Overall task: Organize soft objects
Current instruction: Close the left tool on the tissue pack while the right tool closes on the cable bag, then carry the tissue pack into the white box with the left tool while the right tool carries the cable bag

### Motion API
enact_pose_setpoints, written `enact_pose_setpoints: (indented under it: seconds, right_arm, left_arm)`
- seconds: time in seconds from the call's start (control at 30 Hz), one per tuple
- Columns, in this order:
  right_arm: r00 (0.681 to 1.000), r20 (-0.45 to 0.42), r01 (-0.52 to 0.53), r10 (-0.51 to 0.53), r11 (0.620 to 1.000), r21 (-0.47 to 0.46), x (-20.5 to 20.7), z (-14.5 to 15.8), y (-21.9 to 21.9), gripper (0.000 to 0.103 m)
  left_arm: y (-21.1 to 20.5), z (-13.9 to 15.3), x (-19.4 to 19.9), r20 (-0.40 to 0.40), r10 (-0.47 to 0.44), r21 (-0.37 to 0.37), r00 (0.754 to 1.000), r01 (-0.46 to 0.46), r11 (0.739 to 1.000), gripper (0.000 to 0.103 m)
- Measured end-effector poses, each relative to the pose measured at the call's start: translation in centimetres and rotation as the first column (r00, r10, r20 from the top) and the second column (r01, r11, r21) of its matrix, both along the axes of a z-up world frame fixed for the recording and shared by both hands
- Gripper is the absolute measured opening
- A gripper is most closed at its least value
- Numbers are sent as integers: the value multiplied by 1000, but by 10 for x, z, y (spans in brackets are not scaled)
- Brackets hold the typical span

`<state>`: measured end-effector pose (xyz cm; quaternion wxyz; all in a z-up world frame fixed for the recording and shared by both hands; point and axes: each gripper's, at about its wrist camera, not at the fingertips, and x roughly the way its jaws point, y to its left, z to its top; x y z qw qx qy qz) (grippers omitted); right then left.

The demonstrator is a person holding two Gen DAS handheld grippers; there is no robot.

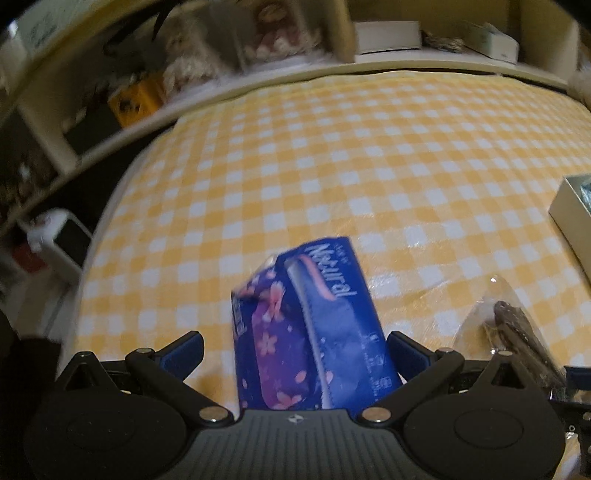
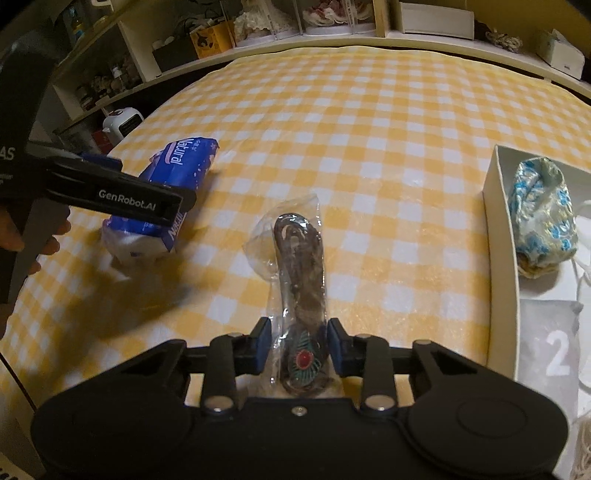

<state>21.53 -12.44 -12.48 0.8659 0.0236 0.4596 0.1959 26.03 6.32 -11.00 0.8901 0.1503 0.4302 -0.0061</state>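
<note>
A blue tissue pack [image 1: 314,325] printed with pink blossoms lies on the yellow checked tablecloth [image 1: 332,166]. My left gripper [image 1: 293,349] is open and straddles it; the right finger sits close against the pack, the left finger stands apart. The right wrist view shows the same pack [image 2: 173,184] under that gripper. A clear plastic bag holding a brown cord with a green and red ornament [image 2: 301,280] lies in front of me. My right gripper [image 2: 299,343] is shut on its near end, a pad against each side.
A white box [image 2: 496,206] stands at the right edge, holding a blue and gold brocade pouch [image 2: 541,214] and a grey bag marked 2 [image 2: 554,350]. Shelves with clutter [image 2: 258,29] run behind the table. A hand [image 2: 22,236] holds the left gripper.
</note>
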Motion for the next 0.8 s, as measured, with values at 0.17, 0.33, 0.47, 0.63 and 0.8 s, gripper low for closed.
enact_pose_setpoints:
  seconds: [0.17,0.33,0.47,0.63,0.8]
  right_arm:
    - [1000,-5,-6,6,1000,0,-9,3,-4,31]
    - [1000,-1,-20,20,1000,-12,-12,3,-6,29]
    - [1000,11,-15,15,1000,-9,-12,5,-6,23]
    - [998,56,8,-7,1000,-14,-15,14,-11,18]
    - [992,121,33,-33,999,-1,-22,33,-21,17]
  left_arm:
    - [20,-10,7,-66,68,-112,995,-75,991,100]
    - [37,-23,14,-140,122,-259,983,-155,953,70]
    - [33,-20,11,-109,118,-251,987,-142,958,62]
    - [26,-8,0,-70,106,-278,992,-121,953,61]
    - [13,24,-12,-5,114,-321,993,-110,941,61]
